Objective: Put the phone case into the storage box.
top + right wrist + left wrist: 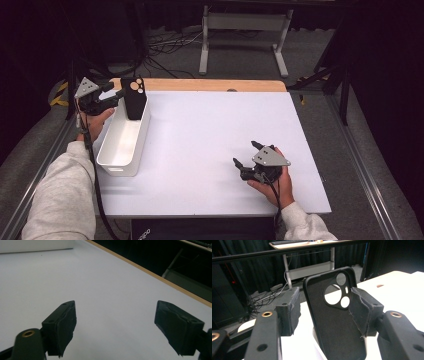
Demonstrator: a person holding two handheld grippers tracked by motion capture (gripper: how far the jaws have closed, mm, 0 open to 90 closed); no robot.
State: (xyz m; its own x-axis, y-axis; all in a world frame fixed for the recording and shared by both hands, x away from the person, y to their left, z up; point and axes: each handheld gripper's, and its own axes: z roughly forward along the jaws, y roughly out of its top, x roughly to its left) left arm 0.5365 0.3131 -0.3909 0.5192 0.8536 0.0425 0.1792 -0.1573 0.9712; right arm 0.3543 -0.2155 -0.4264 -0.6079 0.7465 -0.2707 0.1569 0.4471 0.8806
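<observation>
While the left gripper [324,312] has its jaws parted around the black phone case [334,317], the grip reads as released: the left gripper view shows a clear gap at one pad and the other pad [362,311] at most brushing the case's edge, so nothing is clenched. No earlier picture bears on how it got there. From the high view the case [133,97] stands nearly upright at the far end of the white bin [122,142], apparently leaning on the far wall, at the far left of the table [215,150]. Over at the near right, the right gripper [246,154] rests in the hand on the tabletop with jaws spread wide and nothing between them. Risk assessment: the case is propped on its short edge, so a pad catching its rim as the left gripper pulls away could tip it over the bin's wall or drag it out. A sideways withdrawal would cause that; backing straight off along the jaws looks safer.
</observation>
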